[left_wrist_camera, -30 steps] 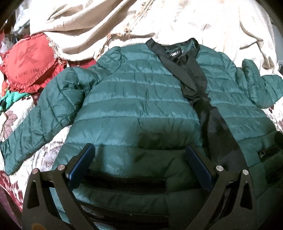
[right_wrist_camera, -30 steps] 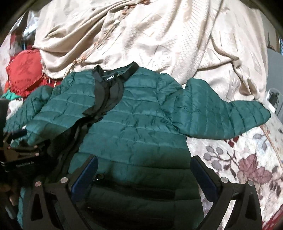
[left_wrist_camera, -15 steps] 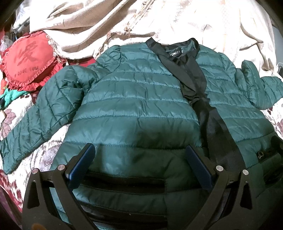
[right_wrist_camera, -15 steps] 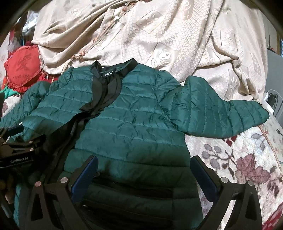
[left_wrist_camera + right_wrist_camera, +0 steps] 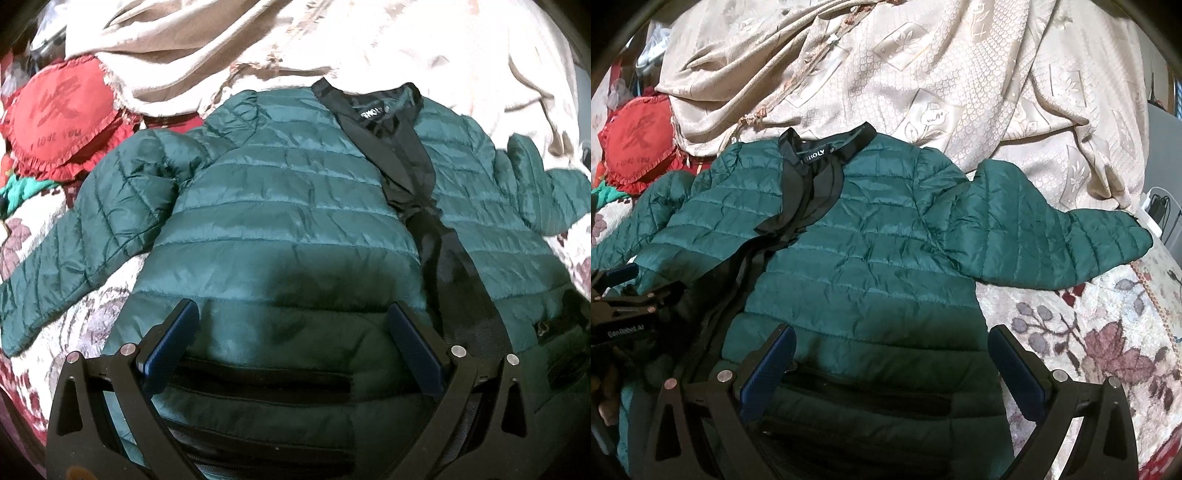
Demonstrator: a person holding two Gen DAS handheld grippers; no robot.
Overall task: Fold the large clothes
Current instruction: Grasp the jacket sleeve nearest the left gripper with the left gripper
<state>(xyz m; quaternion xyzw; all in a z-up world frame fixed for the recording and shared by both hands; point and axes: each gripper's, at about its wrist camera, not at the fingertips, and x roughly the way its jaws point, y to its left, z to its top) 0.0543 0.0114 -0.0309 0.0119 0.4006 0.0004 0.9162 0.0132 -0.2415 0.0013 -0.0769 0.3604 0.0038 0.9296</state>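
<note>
A dark green quilted jacket [image 5: 280, 221] with black collar and placket lies flat, front up, on a floral bedspread, both sleeves spread out. It also shows in the right wrist view [image 5: 871, 258]. My left gripper [image 5: 291, 325] is open and empty above the jacket's lower left front. My right gripper [image 5: 890, 343] is open and empty above the lower right front. The right sleeve [image 5: 1052, 236] stretches to the right. The left gripper's body [image 5: 620, 314] shows at the left edge of the right wrist view.
A crumpled beige blanket [image 5: 923, 74] is piled behind the collar. A red frilled cushion [image 5: 59, 114] lies at the far left, also in the right wrist view [image 5: 635, 144]. The floral bedspread [image 5: 1108, 332] shows on the right.
Both grippers have risen and pulled back slightly; the jacket sits a little lower in both views. The jacket itself has not moved.
</note>
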